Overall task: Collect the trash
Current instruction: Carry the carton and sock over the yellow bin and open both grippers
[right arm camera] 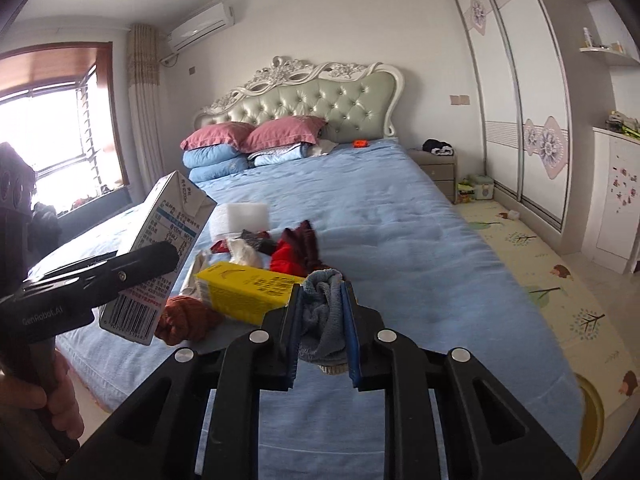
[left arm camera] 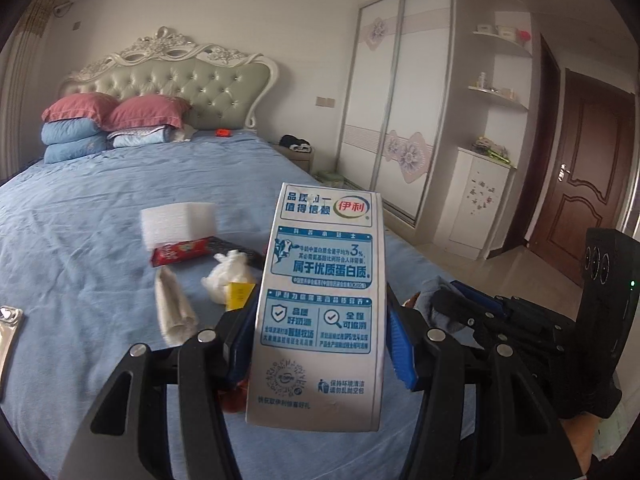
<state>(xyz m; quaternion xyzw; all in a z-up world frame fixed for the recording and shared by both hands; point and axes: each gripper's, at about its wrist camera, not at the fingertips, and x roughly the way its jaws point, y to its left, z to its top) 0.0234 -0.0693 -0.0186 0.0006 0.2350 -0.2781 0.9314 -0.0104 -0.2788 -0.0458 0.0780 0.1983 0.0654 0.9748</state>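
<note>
The left gripper (left arm camera: 320, 332) has the tall white-and-blue printed milk carton (left arm camera: 320, 304) clamped upright between its blue pads, clear of the blue-sheeted bed (left arm camera: 100, 216). From the right wrist view the same carton (right arm camera: 156, 256) hangs tilted at the left, a bare hand (right arm camera: 56, 396) gripping the handle below. The right gripper (right arm camera: 323, 332) is closed on a bunched grey-blue terry cloth (right arm camera: 322, 316), its pads squeezing the soft fabric from both sides, and the bundle appears lifted off the sheet.

More clutter lies on the bed just ahead: a flat yellow cardboard box (right arm camera: 244, 292) beside the cloth, a crumpled white tissue wad (left arm camera: 226, 276), a rolled beige paper wrapper (left arm camera: 174, 308), a red snack packet (left arm camera: 180, 252) under a white foam block (left arm camera: 178, 224), a red-and-maroon fabric heap (right arm camera: 294, 252) and a rust-brown knitted ball (right arm camera: 186, 320). No bin shows in either view.

Both loads look secure, so the job now is likely the carry. The carton is held around mid-height, which should keep it from swinging, but the pads grip a thin cardboard wall, so steady pressure beats extra squeeze. The cloth is the riskier one: it sags below the pads and could slip if jerked, so a smooth, level move suits it. The two grippers also sit near each other, so they need room apart on the way out.
</note>
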